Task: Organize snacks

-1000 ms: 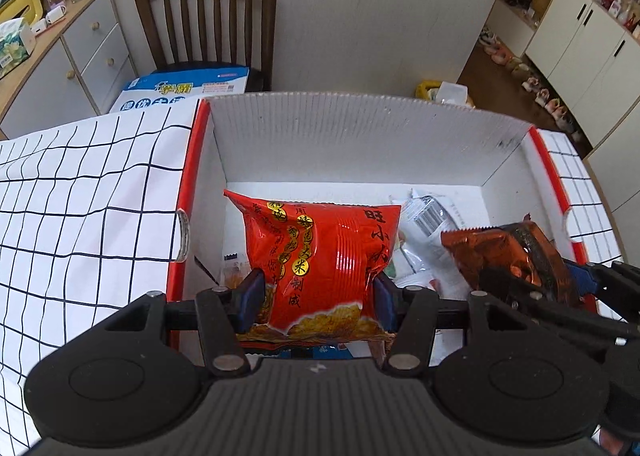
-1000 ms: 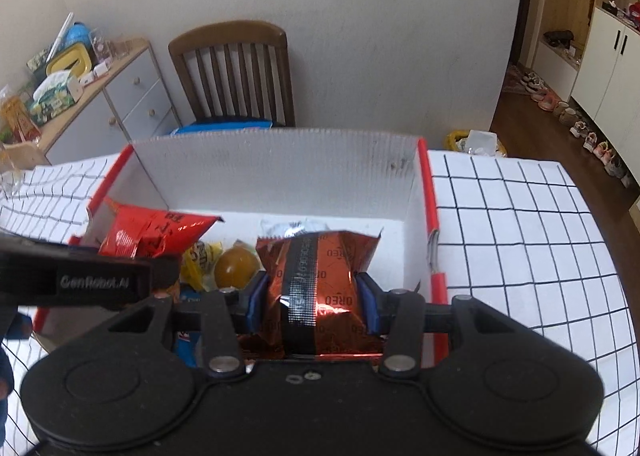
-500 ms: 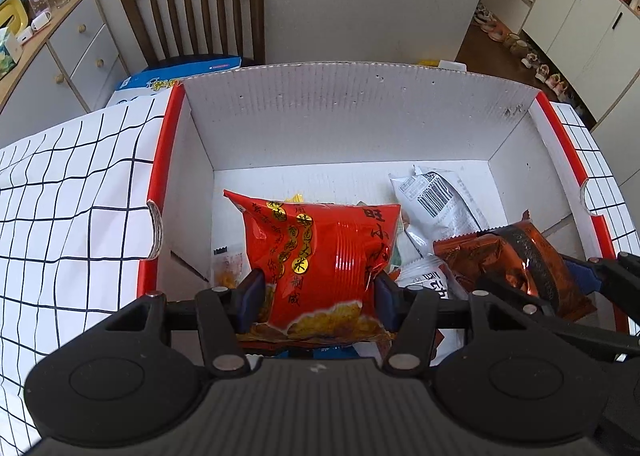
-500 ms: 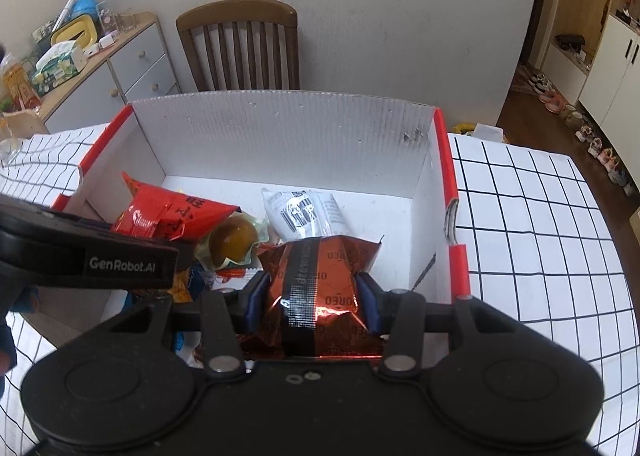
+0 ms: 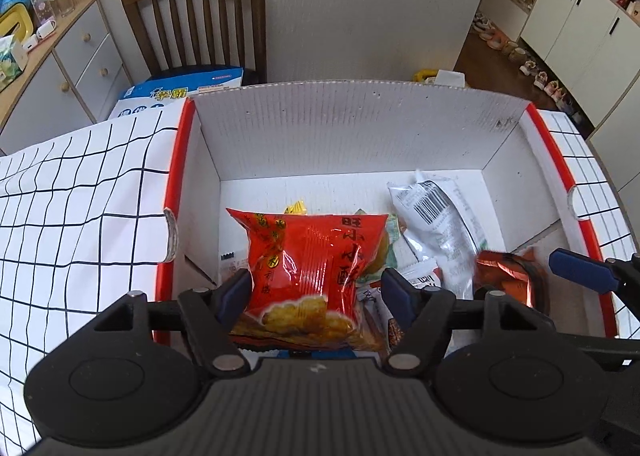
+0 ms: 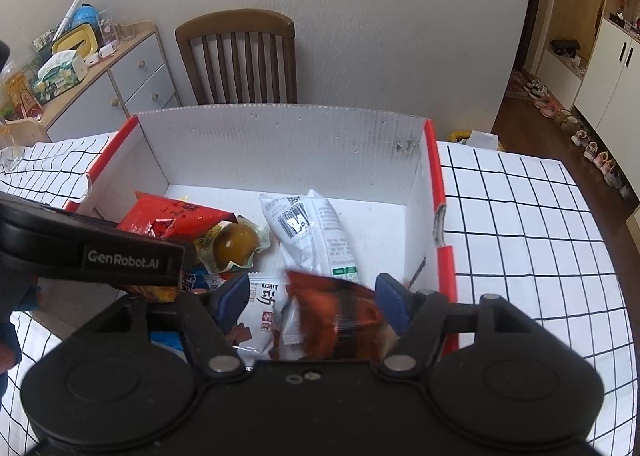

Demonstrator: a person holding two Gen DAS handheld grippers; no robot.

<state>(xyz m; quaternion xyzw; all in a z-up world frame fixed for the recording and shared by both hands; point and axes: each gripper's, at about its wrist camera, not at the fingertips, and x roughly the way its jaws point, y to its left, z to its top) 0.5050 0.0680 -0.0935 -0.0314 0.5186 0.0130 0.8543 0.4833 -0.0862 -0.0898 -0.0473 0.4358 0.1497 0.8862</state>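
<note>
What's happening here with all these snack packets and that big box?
A person with a gripper in each hand is putting snacks into a white box with red edges. The left gripper is open around a red chip bag over the box. The right gripper is open too, with a blurred copper-brown cookie packet between its fingers. A silver packet and others already lie inside.

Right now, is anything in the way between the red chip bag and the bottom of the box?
Yes. Other snacks lie right under the red chip bag: a brown egg pack and small packets cover that part of the box floor. The left gripper looks open, so the bag would land on them.
</note>
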